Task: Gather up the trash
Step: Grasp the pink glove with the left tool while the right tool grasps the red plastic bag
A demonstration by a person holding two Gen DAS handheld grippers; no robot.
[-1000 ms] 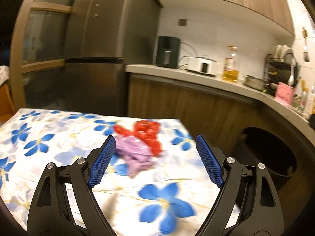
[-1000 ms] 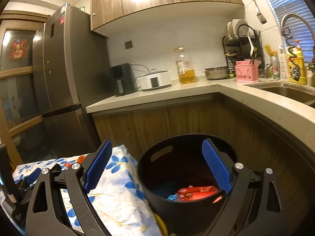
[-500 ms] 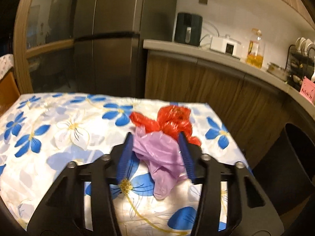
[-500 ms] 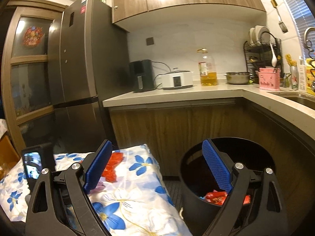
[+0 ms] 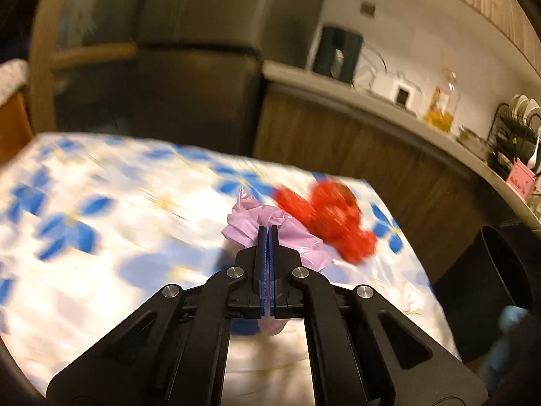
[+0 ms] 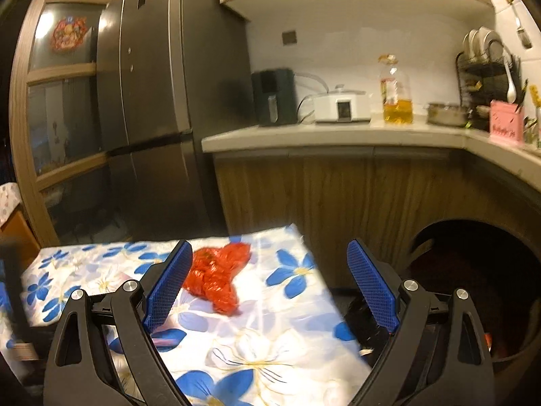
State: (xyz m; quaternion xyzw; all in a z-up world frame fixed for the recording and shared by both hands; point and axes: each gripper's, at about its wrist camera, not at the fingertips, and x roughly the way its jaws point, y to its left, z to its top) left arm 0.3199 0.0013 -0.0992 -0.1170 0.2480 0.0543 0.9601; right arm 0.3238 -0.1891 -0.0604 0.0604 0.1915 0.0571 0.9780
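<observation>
Left wrist: left tool (image 5: 267, 233) pinches purple bag (image 5: 250, 223).

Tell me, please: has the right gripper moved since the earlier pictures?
Yes. The right gripper has swung from the black bin to the flowered table; its open fingers now frame the red bag, with the bin off to the right.

Two pieces of trash lay on the flowered bench (image 5: 101, 203): one purple plastic bag (image 5: 248, 225) and, touching it on the side toward the bin, one crumpled red plastic bag (image 5: 333, 218). One black bin (image 6: 487, 270) stood just beside the bench. Two tools were in view, the left tool (image 5: 267, 233) and the right tool (image 6: 270, 287). One fridge (image 6: 162, 101) stood beyond the bench. One oil bottle (image 6: 397, 93) stood far behind it.
</observation>
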